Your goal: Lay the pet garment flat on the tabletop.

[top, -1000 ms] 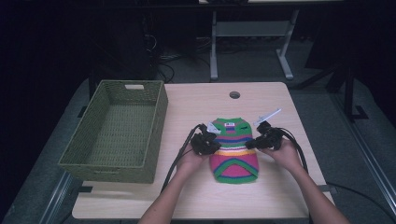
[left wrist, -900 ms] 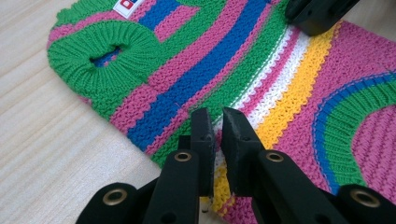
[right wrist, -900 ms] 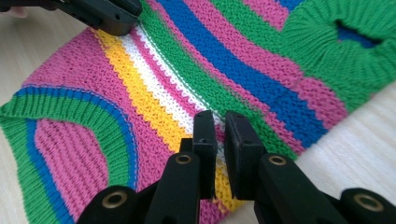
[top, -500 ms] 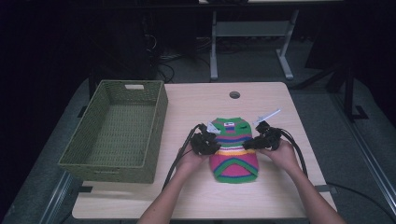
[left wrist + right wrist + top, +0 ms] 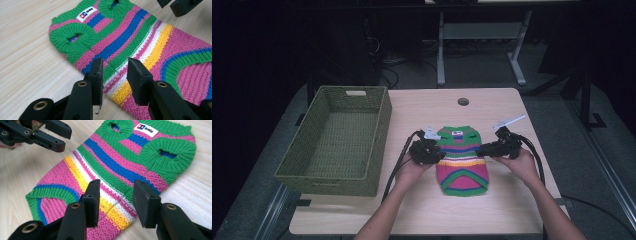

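Note:
A small knitted sweater with green, pink, blue, yellow and white stripes lies flat on the table, its white label at the far end. My left gripper sits at its left edge and my right gripper at its right edge. In the left gripper view the jaws stand apart over the sweater's side edge, and their pads do not press on it. The right gripper hovers likewise over the opposite edge of the sweater. Both pairs of jaws have just been opening.
A green woven basket stands on the left of the wooden table, with nothing in it. A round cable hole is at the table's far side. Cables trail from both grippers toward the person.
Hands and sweater stay where they were; the high view shows no clear shift.

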A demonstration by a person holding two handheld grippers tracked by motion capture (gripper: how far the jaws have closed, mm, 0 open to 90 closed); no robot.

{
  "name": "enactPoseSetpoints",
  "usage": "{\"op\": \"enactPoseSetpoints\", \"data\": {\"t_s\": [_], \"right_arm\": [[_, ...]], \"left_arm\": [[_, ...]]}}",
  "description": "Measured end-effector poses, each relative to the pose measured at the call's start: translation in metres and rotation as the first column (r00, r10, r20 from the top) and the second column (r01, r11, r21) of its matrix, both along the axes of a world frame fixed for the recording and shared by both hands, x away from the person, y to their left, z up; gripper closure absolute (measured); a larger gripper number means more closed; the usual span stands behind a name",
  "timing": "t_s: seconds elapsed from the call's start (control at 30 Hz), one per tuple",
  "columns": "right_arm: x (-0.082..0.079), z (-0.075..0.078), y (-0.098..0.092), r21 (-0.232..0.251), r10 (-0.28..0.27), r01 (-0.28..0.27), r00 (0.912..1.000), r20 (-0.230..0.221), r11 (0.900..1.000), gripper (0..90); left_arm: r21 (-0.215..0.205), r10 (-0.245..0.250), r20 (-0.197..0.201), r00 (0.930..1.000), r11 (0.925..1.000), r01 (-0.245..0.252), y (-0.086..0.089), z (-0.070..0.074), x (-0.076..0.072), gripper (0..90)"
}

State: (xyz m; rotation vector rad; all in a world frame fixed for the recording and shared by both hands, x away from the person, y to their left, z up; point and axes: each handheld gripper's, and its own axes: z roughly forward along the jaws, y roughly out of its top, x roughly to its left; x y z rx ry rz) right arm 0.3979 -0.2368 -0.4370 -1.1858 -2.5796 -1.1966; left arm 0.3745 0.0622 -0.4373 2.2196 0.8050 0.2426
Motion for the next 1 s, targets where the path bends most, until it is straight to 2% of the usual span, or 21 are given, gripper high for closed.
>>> {"op": "enactPoseSetpoints", "data": {"t_s": [0.23,0.53,1.0], "right_arm": [[-0.003,0.002,-0.006,-0.008,-0.002,0.002,1.0,0.005,1.0,53.7],[-0.007,0.003,-0.009,-0.016,0.013,-0.013,0.9999,0.011,1.0,53.5],[-0.02,0.007,-0.024,0.005,0.017,-0.017,0.9996,0.023,1.0,47.2]], "left_arm": [[-0.02,0.009,-0.002,1.0,0.9998,-0.009,0.008,0.001,-0.002,64.6],[-0.033,0.001,0.0,1.0,0.9994,-0.001,0.013,0.001,-0.005,62.4],[-0.046,-0.029,0.005,0.9996,0.9985,0.03,0.015,0.008,-0.014,57.0]]}}
